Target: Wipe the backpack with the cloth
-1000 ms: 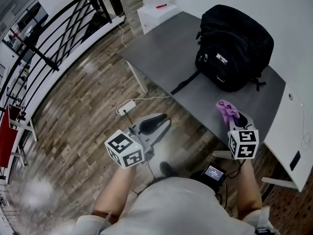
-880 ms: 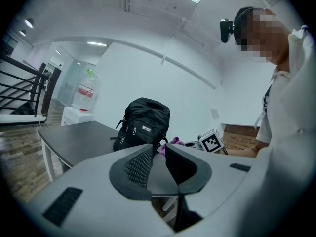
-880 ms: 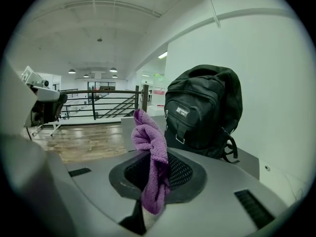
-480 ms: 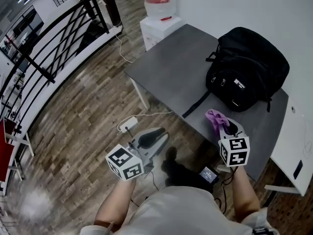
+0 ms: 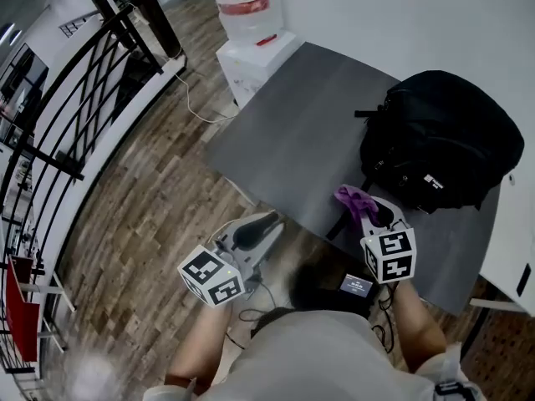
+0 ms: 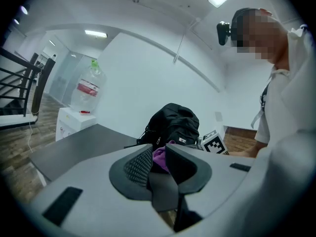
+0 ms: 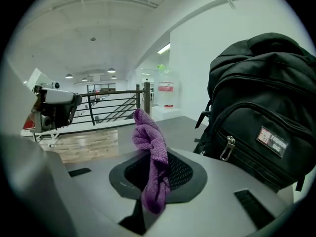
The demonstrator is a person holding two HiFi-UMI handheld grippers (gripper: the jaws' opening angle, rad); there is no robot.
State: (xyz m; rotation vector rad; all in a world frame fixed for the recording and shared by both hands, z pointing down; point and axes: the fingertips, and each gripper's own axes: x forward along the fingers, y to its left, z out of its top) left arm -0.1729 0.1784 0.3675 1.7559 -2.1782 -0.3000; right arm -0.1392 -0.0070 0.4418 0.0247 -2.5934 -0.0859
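The black backpack stands on the right part of the grey table. My right gripper is shut on a purple cloth, whose bunched end sticks up above the jaws just left of the backpack's front. In the right gripper view the cloth hangs between the pads and the backpack fills the right side. My left gripper hovers over the floor short of the table's near edge. Its jaws stand slightly apart with nothing in them. Beyond them in the left gripper view are the backpack and the far cloth.
A white cabinet with a water bottle stands beyond the table's far left corner. A black stair railing runs along the left over the wooden floor. A cable trails on the floor. A white desk adjoins the table at right.
Both grippers have moved forward toward the table. The right gripper with the cloth now sits much closer to the backpack. Both jaws look unchanged.
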